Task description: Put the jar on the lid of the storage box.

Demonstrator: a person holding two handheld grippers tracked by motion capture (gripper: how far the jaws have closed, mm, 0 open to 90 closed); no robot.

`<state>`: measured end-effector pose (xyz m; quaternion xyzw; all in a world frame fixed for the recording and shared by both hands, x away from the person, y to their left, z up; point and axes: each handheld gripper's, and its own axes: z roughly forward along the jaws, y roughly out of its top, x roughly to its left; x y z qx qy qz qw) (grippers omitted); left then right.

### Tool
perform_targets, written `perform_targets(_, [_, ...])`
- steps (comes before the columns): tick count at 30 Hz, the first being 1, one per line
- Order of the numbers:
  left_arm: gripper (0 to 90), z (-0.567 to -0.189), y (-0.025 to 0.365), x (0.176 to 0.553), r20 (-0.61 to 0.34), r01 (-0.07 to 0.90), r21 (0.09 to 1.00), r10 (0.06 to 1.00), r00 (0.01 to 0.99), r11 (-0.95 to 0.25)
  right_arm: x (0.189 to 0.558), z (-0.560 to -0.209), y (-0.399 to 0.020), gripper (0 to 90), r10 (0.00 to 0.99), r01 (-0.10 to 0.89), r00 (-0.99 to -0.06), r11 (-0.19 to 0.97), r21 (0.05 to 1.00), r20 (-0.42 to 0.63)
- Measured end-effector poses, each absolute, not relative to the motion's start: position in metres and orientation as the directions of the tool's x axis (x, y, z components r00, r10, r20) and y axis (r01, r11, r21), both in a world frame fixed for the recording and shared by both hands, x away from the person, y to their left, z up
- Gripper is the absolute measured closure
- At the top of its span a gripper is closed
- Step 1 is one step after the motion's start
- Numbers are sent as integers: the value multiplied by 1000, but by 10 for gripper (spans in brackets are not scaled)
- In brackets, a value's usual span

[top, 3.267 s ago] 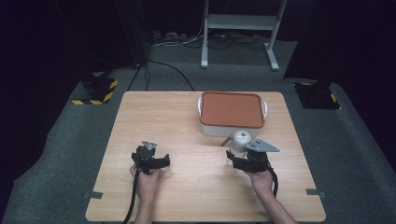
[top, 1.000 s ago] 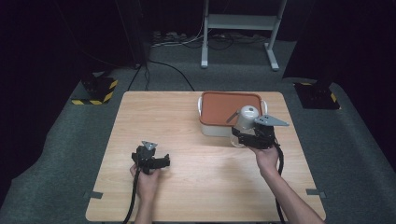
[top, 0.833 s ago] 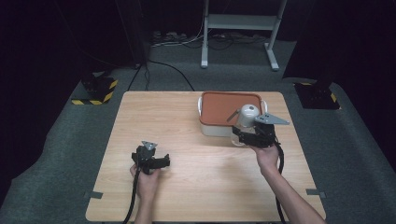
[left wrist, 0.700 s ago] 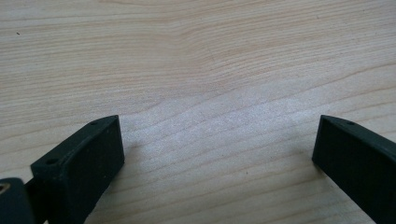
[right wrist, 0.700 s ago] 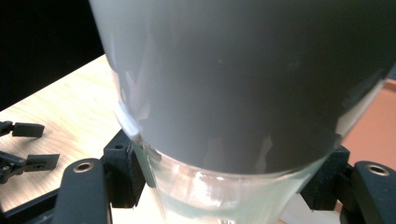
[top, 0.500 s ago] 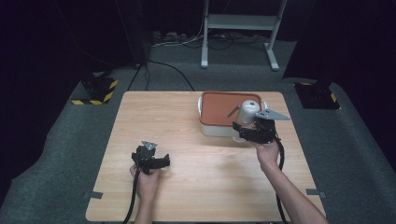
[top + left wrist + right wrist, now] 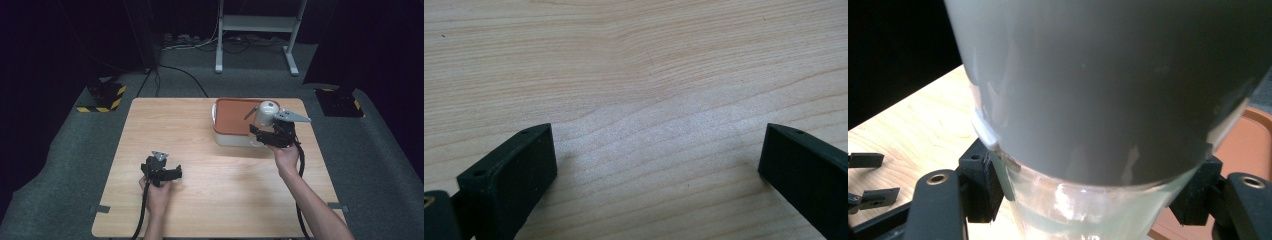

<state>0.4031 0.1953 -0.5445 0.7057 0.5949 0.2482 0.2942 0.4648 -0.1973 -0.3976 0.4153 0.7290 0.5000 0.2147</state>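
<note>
While the left tongs (image 7: 172,173) rest spread over bare table (image 7: 200,130), the right tongs (image 7: 262,136) pinch a grey-lidded jar (image 7: 266,116).

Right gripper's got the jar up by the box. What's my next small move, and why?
Probably carry it a little farther over the orange lid and lower it there: the right gripper is clamped on the jar, lifted at the box's right end, while the left gripper rests open.

Dark recording lab, black curtains, grey carpet, wooden table (image 7: 210,150), cables (image 7: 180,75) and metal stand (image 7: 257,22) beyond the right gripper (image 7: 262,136)
</note>
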Motion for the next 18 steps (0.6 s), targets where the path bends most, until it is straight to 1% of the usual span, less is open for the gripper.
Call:
perform_targets(11, [21,-544,195,403,0,694,710,986,169,-119,473,-393,-196,307,813,375,-574,158,913,96])
perform_targets(18, [21,-544,195,403,0,694,710,986,169,-119,479,-393,-196,307,815,382,-570,155,911,100])
